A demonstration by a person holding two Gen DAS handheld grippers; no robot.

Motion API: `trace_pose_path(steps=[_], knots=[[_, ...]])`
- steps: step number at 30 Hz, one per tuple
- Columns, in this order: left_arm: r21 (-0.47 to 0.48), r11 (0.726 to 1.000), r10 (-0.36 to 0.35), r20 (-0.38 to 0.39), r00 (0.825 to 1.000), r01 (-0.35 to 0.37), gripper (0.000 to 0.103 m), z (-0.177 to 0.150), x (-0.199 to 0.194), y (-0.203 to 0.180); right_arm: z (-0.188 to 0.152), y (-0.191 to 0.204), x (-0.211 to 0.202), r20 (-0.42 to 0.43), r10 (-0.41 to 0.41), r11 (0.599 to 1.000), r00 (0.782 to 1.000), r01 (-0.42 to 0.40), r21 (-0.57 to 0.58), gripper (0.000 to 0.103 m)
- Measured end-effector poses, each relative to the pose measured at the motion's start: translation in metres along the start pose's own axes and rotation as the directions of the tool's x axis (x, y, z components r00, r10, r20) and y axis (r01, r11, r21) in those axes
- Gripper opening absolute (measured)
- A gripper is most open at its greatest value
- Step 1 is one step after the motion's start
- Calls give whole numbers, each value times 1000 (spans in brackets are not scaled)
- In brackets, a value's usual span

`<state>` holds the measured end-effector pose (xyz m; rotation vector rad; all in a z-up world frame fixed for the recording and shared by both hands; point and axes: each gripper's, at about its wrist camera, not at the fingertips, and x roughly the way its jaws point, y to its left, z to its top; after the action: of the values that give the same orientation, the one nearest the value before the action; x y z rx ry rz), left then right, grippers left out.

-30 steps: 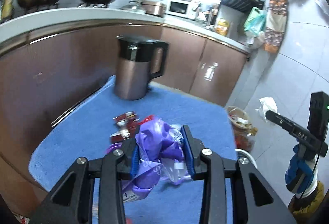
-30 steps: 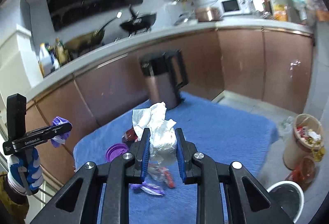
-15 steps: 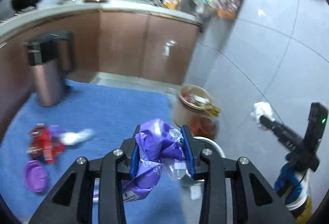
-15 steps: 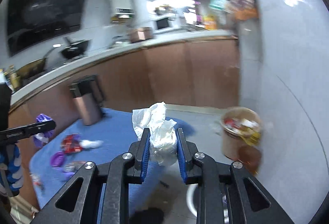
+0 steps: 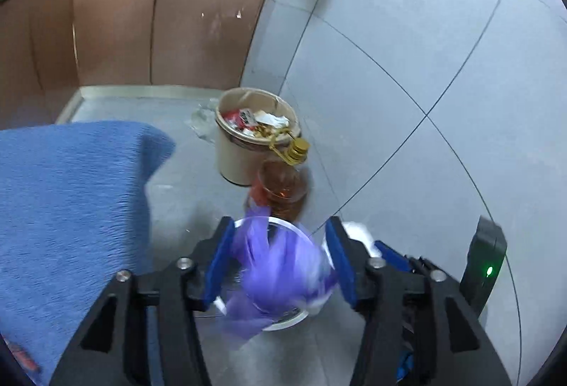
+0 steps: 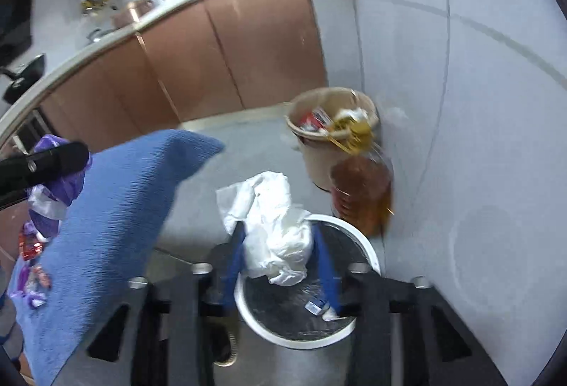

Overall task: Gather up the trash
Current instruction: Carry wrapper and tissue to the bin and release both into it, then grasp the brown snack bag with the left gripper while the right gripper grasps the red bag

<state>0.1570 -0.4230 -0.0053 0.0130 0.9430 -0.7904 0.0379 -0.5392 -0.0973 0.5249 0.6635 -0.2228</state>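
Note:
My left gripper (image 5: 280,265) is open above a white-rimmed bin (image 5: 283,324) on the floor; a blurred purple wrapper (image 5: 280,272) hangs loose between its blue pads, apart from both. My right gripper (image 6: 278,255) hovers over the same bin (image 6: 368,258); a crumpled white tissue (image 6: 273,226) sits between its spread blue pads, with a gap on the right side. The left gripper's finger (image 6: 42,163) and purple wrapper (image 6: 60,184) show at the left of the right wrist view. Red and purple wrappers (image 6: 32,262) lie on the blue cloth (image 6: 117,230).
A beige bucket (image 5: 244,152) full of rubbish stands by the wall, an amber oil bottle (image 5: 281,187) in front of it. The blue-covered table (image 5: 63,209) is at left. Brown cabinets (image 5: 159,21) run behind; a tiled wall (image 5: 425,67) is at right.
Both grippers swung from the table to over the white-rimmed bin. Both jaws have widened; the purple wrapper has slipped free of the left pads, and the tissue sits looser in the right.

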Motion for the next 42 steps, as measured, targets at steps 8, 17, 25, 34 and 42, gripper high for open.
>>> trace_pose_path(steps=[8,17,25,34,42], knots=[[-10,1000,7,54,999,-7,56,6,-14,7,-2,-8,-7,9,-58,998,998,58,-2,74],[-42,989,151,286,946,-145,56,-11,-107,35,16,35,-71,212,-14,999,977,22,-39,103],[-32,962,263,352,898,-270,58,-32,-196,64,30,91,-172,442,146,988,885,-111,-104,103],[-73,908,411,355,840,-413,59,-74,-287,148,37,168,-213,421,350,931,837,-262,-253,103],[-98,838,543,247,803,-537,59,-125,-325,278,25,279,-179,190,467,833,863,-358,-423,103]])
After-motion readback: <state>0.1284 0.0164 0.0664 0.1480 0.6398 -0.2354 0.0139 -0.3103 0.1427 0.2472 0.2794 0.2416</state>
